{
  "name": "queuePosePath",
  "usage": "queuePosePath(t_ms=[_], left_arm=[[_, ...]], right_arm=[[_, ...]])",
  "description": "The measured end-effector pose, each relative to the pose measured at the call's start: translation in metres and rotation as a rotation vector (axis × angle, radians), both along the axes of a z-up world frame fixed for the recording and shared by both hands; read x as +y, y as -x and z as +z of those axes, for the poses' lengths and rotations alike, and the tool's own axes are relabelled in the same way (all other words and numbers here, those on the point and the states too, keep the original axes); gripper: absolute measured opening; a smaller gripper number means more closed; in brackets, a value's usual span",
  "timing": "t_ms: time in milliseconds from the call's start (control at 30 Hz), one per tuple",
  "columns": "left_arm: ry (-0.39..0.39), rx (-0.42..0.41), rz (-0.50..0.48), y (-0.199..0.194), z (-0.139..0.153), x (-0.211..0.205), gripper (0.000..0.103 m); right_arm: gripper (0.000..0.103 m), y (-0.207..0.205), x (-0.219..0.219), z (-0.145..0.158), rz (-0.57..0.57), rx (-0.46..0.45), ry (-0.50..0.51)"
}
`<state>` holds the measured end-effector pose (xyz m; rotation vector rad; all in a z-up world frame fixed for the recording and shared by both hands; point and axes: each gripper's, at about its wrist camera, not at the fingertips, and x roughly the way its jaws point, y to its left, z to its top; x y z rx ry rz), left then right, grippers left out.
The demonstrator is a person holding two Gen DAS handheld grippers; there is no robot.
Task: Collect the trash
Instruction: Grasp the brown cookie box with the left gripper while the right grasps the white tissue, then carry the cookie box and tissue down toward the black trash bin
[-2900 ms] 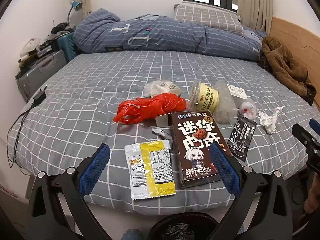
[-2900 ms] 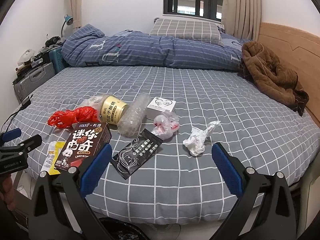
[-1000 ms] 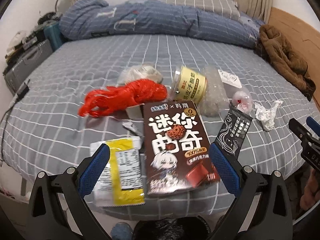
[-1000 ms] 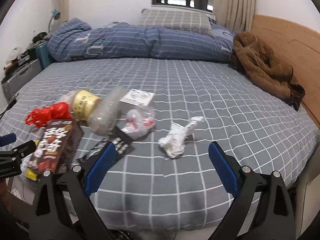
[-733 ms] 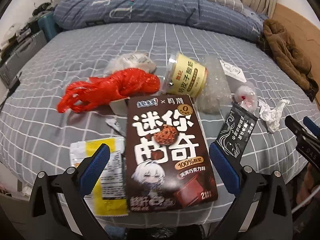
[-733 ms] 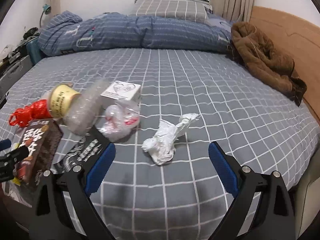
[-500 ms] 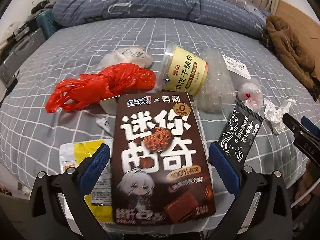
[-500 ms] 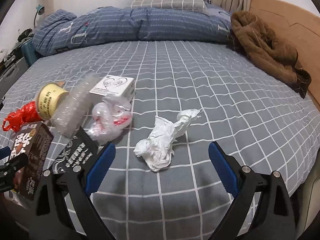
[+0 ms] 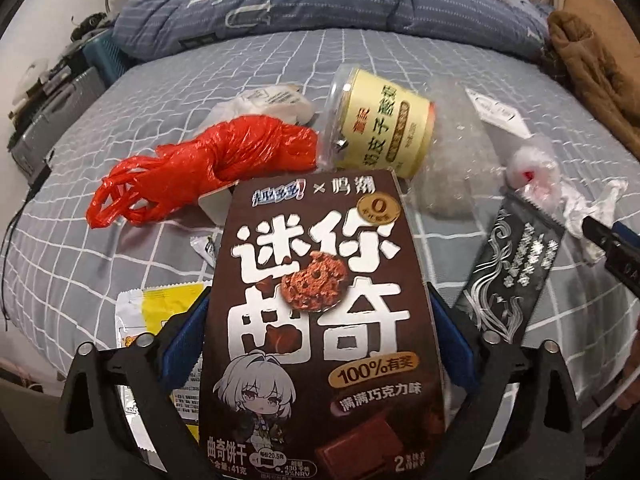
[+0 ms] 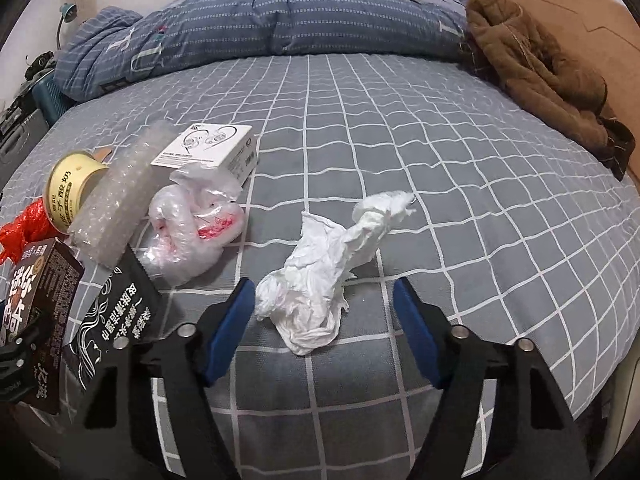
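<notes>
While your left gripper straddles the brown cookie box, which fills the lower centre of the left wrist view, its jaws have just been closing a little; the blue pads sit at the box's two long sides, but you cannot tell from this view whether they press on it. Above the box, toward the upper middle of that frame, lie a red plastic bag and a yellow tub on its side, and a yellow-and-white sachet peeks out at the lower left behind the left finger. A black sachet lies at the right of the box, on the grey checked bedsheet. In the right wrist view your right gripper has just been closing too, with the crumpled white tissue at the frame's centre between its jaws; the left pad is just beside the tissue's lower edge and the right pad stands clear of it, so nothing is pinched there. At the left of that frame sit a clear crumpled bag with red print, a roll of bubble wrap and a small white box.
</notes>
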<state>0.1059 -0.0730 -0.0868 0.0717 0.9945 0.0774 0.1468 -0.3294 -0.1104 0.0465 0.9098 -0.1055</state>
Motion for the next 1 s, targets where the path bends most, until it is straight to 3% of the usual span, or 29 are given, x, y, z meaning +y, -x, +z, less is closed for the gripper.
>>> queuePosePath(t_ms=[133,200,400,600,1000], left_arm=[[-0.013,-0.006,-0.007,0.001,-0.002,-0.002,0.091],[-0.008,-0.013,-0.015,0.002,-0.002,-0.001,0.090],[0.009,-0.023,-0.031,0.007,0.002,0.001,0.089],[0.016,-0.043,-0.042,0.012,0.007,0.007,0.089],[0.048,-0.064,-0.051,0.017,0.010,0.011,0.089]], right_arm=[[0.046,-0.002,0.000,-0.003,0.012,0.015,-0.006],[0.032,-0.003,0.001,-0.004,0.020,0.024,-0.012],[0.018,-0.003,0.003,-0.006,0.027,0.032,-0.010],[0.011,-0.003,0.002,-0.004,0.029,0.027,-0.014],[0.011,0.014,0.005,0.027,0.032,-0.036,-0.045]])
